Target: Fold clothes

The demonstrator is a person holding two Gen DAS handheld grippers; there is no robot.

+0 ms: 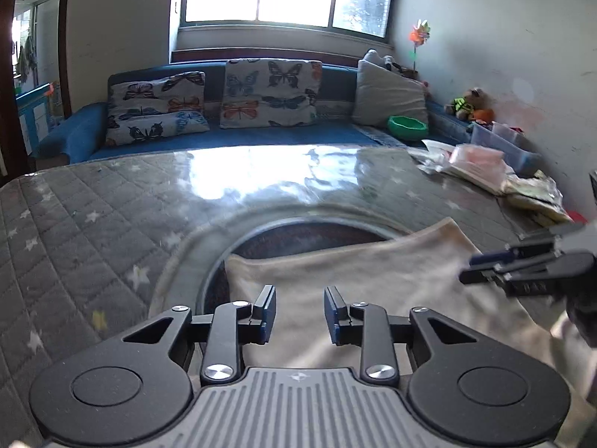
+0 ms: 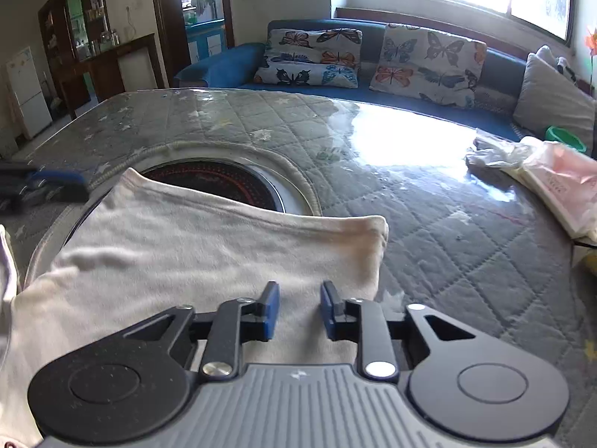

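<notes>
Quilted table (image 2: 429,224) under a window, cream cloth (image 2: 209,246) folded on its near side.
Cloth lies flat, its far edge over the round burner (image 2: 224,183). Left gripper (image 1: 300,313) and right gripper (image 2: 299,308) hover above its near part, jaws partly open, holding nothing. Bags (image 2: 552,179) sit far right; sofa (image 2: 231,63) beyond.

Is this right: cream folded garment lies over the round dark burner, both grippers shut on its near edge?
Not quite. Cream folded garment does lie over the round dark burner, but left gripper and right gripper are open, pads clear of cloth, per both wrist views.
</notes>
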